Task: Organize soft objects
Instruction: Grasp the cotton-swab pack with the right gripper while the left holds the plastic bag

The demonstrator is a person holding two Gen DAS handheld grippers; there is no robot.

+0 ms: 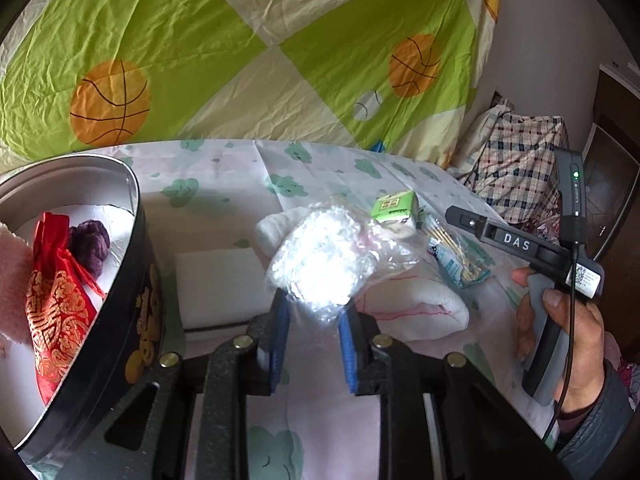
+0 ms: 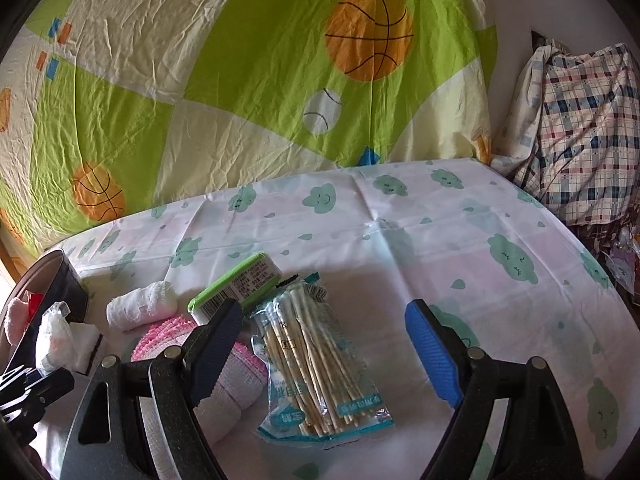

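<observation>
Behind everything hangs a green and cream sheet with basketball prints (image 2: 248, 80), and below it the worktop (image 2: 400, 232) wears a pale cloth dotted with green clouds. Largest of the items is the round black tin (image 1: 132, 300), left of the left gripper's fingers, already holding a red embroidered pouch (image 1: 56, 300), a purple plush piece (image 1: 94, 242) and something pink at its edge. The left gripper (image 1: 310, 320) is closed on a crinkly clear plastic bundle (image 1: 320, 256), pinched between its 2 blue pads and raised off the cloth. The hold looks to be on loose film at the bundle's lower end, so I judge it could slide out or sag on the swing left toward the tin, or catch the tin's rim and fall outside. Beyond the bundle lie a white rolled cloth (image 2: 140, 306) and a pink-edged fabric (image 2: 236, 376), which a low swing could drag. The right gripper (image 2: 320, 344) stands wide apart, empty, straddling a packet of cotton swabs (image 2: 316, 372); just ahead of its left finger is a green-rimmed box (image 2: 236, 286). Neither is soft, so closing here would grab the wrong thing.
</observation>
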